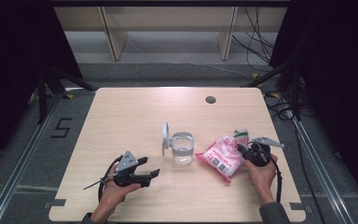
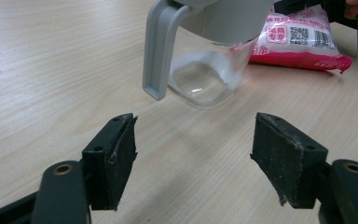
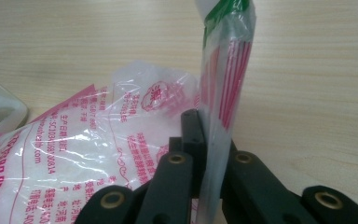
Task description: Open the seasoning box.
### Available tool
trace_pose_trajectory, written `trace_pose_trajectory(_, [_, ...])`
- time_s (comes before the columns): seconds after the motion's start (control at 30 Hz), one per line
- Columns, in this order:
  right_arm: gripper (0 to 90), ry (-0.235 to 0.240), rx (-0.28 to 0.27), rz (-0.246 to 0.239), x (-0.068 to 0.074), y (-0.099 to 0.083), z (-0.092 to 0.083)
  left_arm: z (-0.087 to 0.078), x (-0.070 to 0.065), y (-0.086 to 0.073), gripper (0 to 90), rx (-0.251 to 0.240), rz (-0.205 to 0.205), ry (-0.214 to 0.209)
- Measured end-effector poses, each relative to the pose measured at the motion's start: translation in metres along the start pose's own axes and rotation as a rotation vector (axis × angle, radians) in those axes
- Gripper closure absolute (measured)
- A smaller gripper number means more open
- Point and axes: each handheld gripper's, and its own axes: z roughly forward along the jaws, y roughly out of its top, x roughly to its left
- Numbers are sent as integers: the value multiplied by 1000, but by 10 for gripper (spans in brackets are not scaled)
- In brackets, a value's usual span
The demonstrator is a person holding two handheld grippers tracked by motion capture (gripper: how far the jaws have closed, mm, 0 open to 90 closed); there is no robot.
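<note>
Two black jaws of the right gripper (image 3: 204, 154) pinch the clear top flap of the pink-and-white bag (image 3: 70, 163), a grip plain in the right gripper view; the high view places this bag (image 1: 223, 157) at the table's (image 1: 135, 107) right, beside the lidded glass jar (image 1: 182, 148). The left gripper (image 2: 193, 158) stands wide open, empty, short of the jar (image 2: 205, 79).

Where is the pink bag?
The pink bag lies on the table's right side in the high view, right of the glass jar, pinched by the right claw.
</note>
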Motion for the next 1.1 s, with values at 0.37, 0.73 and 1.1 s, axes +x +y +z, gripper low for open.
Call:
trace_pose_trajectory(0.37, [900, 72, -137, -47, 19, 19, -24, 0, -2, 0, 308, -33, -28, 32])
trace_pose_trajectory(0.73, [900, 129, -178, -114, 45, 36, -42, 3, -14, 0, 318, -61, -37, 37])
trace_pose_trajectory(1.1, [900, 129, -199, -262, 80, 51, -62, 16, -50, 7, 329, -72, 19, -33])
